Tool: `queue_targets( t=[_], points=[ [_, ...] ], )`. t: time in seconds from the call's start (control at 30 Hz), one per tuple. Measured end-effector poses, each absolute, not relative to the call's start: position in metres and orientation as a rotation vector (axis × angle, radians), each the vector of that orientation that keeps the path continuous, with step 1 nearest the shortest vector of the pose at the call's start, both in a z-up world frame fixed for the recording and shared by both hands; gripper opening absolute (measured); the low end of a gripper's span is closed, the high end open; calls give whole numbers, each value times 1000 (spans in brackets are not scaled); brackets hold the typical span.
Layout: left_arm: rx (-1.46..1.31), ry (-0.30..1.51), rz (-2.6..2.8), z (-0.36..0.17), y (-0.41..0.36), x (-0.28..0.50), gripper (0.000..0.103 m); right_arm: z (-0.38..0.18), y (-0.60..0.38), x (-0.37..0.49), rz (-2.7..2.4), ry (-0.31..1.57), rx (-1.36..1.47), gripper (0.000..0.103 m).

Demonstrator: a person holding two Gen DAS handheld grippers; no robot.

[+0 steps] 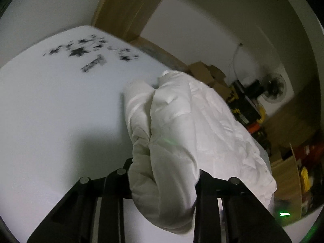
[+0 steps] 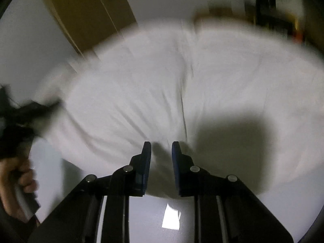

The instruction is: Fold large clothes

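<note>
A large white garment (image 1: pixel 182 125) lies bunched on the white table (image 1: pixel 60 111). My left gripper (image 1: pixel 164 174) is shut on a thick bunch of its fabric, which hides both fingertips. In the right wrist view the garment (image 2: pixel 141 85) spreads wide across the table, blurred by motion. My right gripper (image 2: pixel 161 147) is open and empty, its blue-padded fingers (image 2: pixel 146 162) just above the garment's near edge. The left gripper and the hand holding it (image 2: pixel 18 137) show at the left edge of that view.
Black print marks (image 1: pixel 91 52) sit on the table's far part. Cardboard boxes (image 1: pixel 206 75), a fan (image 1: pixel 273 89) and dark clutter stand beyond the table's right edge. A wooden door (image 2: pixel 85 14) is behind the table.
</note>
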State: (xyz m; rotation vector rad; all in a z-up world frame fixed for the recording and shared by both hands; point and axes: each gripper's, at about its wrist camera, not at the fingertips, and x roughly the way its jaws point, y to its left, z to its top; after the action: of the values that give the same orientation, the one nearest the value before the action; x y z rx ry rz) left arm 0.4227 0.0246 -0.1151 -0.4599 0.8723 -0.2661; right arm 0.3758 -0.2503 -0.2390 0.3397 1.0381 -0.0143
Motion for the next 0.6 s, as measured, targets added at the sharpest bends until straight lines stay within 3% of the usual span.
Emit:
queue_targets(
  t=[0.1,0.33,0.6],
  points=[
    [-395,822,-243,-91,9,413,28,-235,-244,370,30,1038,253,18],
    [-266,726,-263,-14,-59,395,28,-175,-356,282,-86,800,575,18],
    [-140,629,-315,40,-202,353,28,-172,-484,116,-279,609,815,20]
  ],
)
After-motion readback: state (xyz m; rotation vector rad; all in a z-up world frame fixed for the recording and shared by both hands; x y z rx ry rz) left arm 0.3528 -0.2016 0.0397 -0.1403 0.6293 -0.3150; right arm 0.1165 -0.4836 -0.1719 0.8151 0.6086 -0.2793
